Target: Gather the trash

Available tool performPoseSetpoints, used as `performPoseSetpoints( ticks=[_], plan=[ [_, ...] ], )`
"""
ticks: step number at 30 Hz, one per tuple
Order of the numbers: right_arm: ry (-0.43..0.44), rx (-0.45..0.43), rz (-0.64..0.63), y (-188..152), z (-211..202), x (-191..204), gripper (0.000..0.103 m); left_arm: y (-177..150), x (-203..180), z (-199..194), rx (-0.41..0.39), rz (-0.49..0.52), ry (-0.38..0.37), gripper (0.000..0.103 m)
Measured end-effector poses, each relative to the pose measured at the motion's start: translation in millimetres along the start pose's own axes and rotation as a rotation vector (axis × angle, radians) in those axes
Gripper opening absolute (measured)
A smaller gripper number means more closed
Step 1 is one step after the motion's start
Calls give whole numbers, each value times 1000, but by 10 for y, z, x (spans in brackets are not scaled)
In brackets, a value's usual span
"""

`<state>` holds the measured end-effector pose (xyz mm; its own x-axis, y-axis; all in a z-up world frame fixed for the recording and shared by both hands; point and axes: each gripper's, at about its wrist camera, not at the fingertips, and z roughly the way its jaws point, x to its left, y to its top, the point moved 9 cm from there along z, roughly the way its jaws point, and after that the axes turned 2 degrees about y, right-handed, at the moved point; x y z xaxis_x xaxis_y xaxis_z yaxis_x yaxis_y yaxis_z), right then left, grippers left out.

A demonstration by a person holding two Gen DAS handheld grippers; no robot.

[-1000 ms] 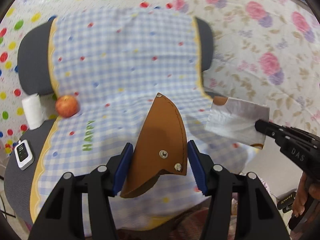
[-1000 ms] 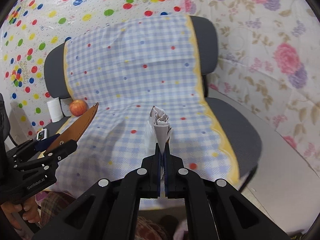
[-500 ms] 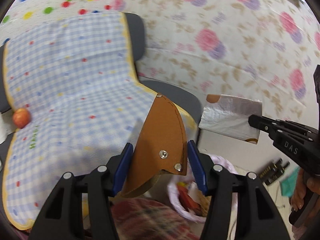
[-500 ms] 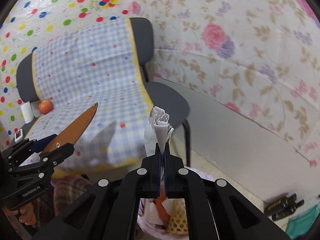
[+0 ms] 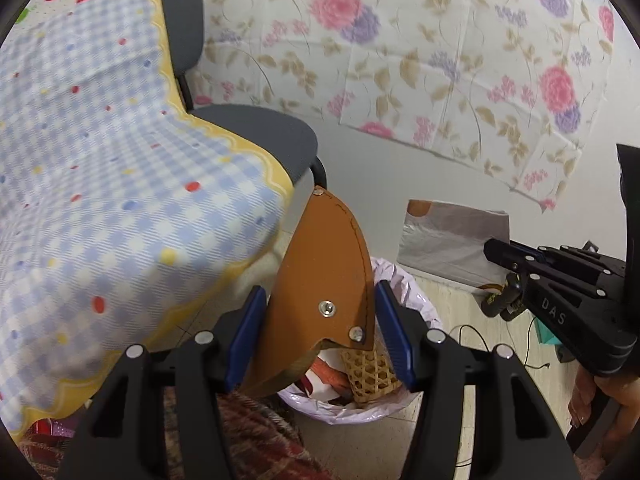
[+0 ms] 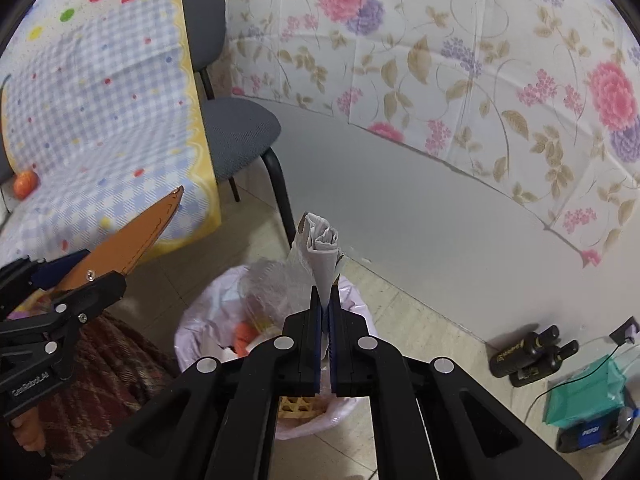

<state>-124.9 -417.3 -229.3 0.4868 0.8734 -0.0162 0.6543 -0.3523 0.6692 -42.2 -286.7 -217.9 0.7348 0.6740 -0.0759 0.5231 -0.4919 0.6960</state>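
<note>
Both grippers have swung off the checked chair to above the white-lined trash bin (image 6: 208, 312). Left gripper (image 5: 318, 336) clamps a stiff tan leather sheath (image 5: 320, 280) across its width; right gripper (image 6: 325, 320), nearly closed, pinches a light, crumply silver foil wrapper (image 6: 322, 252) by its edge.

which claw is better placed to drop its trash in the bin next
Probably right: the right claw holds its wrapper over the bin. The left claw with its sheath sits nearer the rim.
</note>
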Motion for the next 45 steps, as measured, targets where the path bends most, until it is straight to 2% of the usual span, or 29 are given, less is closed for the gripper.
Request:
performPoseSetpoints(
  ticks=[7, 8, 10, 14, 17, 18, 20, 22, 23, 24, 25, 27, 30, 34, 41, 45],
  plan=[
    [-66, 42, -69, 11, 361, -18, 7, 18, -68, 251, 38, 30, 24, 57],
    [-52, 40, -73, 19, 386, 0, 12, 31, -70, 258, 39, 35, 21, 60],
    [-7, 51, -74, 30, 427, 42, 36, 73, -31, 253, 27, 30, 24, 67],
    [38, 43, -48, 80, 366, 84, 37, 137, 116, 182, 11, -6, 30, 67],
    [51, 28, -32, 146, 233, 103, 37, 182, 268, 66, -13, -38, 54, 72],
    [58, 21, -29, 172, 168, 118, 40, 186, 314, 31, -16, -51, 58, 73],
    [85, 15, -10, 211, 34, 156, 50, 187, 404, -36, -16, -78, 70, 76],
    [128, 4, 15, 260, -101, 210, 71, 185, 474, -109, -14, -96, 78, 80],
    [149, -3, 21, 290, -185, 259, 77, 187, 519, -174, -19, -105, 88, 82],
    [168, -13, 23, 320, -268, 322, 89, 189, 557, -237, -22, -110, 99, 87],
    [182, -28, 21, 358, -339, 368, 91, 197, 588, -300, -29, -116, 106, 92],
    [198, -63, 5, 464, -502, 499, 93, 240, 678, -474, -58, -128, 132, 96],
    [230, -96, -32, 625, -677, 715, 93, 295, 845, -713, -80, -158, 181, 96],
    [296, -145, -77, 860, -891, 1056, 94, 315, 1194, -1049, -102, -227, 309, 96],
    [392, -200, -177, 1094, -1157, 1665, 94, 133, 1715, -1646, -85, -330, 514, 97],
    [432, -221, -239, 1118, -1268, 1985, 94, -22, 1922, -1926, -79, -368, 583, 97]
  ],
)
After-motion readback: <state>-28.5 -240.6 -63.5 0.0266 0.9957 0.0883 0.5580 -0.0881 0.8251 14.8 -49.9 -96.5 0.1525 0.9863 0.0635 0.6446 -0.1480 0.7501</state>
